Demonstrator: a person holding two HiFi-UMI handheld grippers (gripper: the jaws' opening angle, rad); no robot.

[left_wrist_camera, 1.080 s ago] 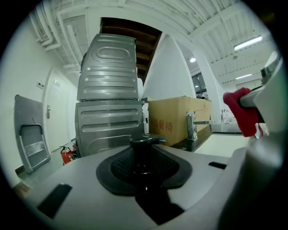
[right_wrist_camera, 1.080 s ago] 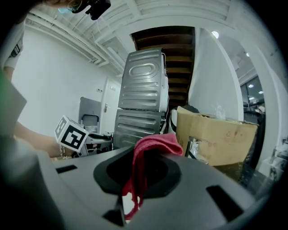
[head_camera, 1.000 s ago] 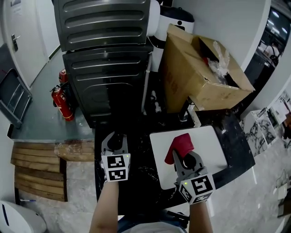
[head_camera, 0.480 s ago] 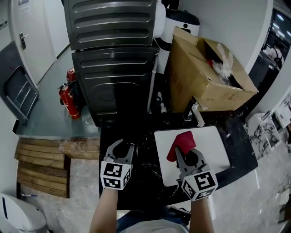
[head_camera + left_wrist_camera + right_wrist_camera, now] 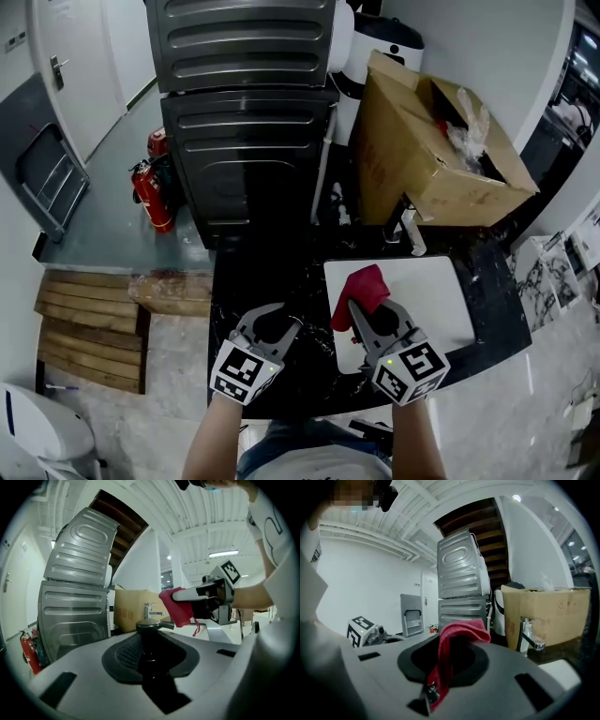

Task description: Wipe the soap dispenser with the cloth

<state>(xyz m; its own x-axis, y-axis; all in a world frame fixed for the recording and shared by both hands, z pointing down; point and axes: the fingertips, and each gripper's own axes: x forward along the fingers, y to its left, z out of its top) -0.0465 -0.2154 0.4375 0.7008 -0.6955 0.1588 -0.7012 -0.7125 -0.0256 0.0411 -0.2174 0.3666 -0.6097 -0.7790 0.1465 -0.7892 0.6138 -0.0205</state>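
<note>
Dark marbled surface (image 5: 281,272) is recorded along the lower part of the head view, with a white sink basin (image 5: 441,300) set into it and a faucet (image 5: 410,228) at the basin's far edge. Behind it, two stacked grey appliances (image 5: 248,141) and an open cardboard box (image 5: 422,159) are noted. A red fire extinguisher (image 5: 155,197) is seen on the floor to the left.

The left tongs (image 5: 277,319) are held over the surface, just left of the basin. They are closed around a black soap dispenser (image 5: 149,637), which is seen upright between the jaws in the left gripper view, its pump head pointing right.

The right tongs (image 5: 370,314) are held over the near left corner of the basin. They are closed on a red cloth (image 5: 364,286), which is pinched between the jaws, with a fold draped over the tips.

In the left gripper view, the cloth is seen just right of and slightly above the dispenser's pump head. Contact between the two cannot be established from any view.
</note>
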